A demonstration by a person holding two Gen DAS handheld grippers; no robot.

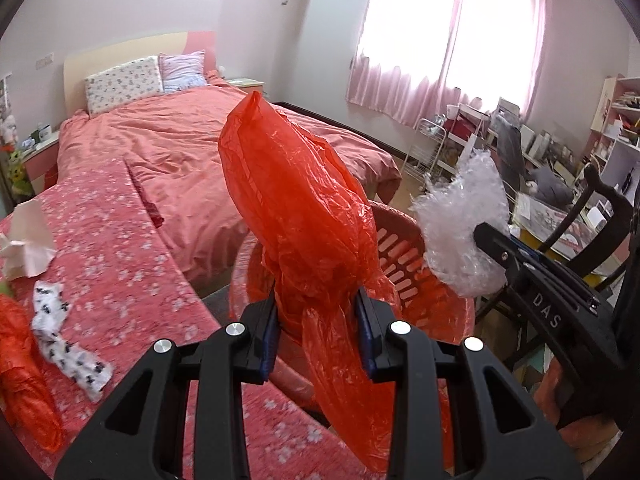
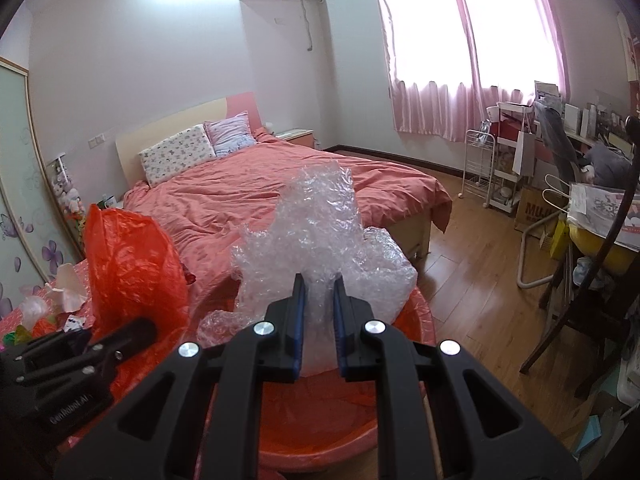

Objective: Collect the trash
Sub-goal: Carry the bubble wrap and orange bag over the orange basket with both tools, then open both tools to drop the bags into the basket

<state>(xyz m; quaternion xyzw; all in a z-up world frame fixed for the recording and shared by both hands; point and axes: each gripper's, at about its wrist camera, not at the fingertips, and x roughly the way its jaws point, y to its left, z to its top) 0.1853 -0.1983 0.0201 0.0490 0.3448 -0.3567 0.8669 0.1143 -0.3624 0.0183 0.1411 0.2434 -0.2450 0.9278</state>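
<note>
My left gripper (image 1: 318, 300) is shut on a crumpled red plastic bag (image 1: 296, 188), which stands up from the jaws and hangs down below them. It is over a red slotted waste basket (image 1: 404, 256) lined with red plastic. My right gripper (image 2: 320, 288) is shut on a wad of clear bubble wrap (image 2: 320, 232), held above the same basket (image 2: 340, 432). In the left wrist view the bubble wrap (image 1: 460, 224) shows at right with the right gripper behind it. In the right wrist view the red bag (image 2: 132, 264) and the left gripper (image 2: 148, 328) show at left.
A table with a pink flowered cloth (image 1: 132, 264) holds crumpled tissue (image 1: 28, 244), a patterned wrapper (image 1: 64, 336) and another red bag (image 1: 24, 376). Behind it stands a bed with a salmon quilt (image 2: 280, 184). A dark wooden chair (image 2: 580, 312) and cluttered shelves (image 2: 520, 168) stand at right on the wooden floor.
</note>
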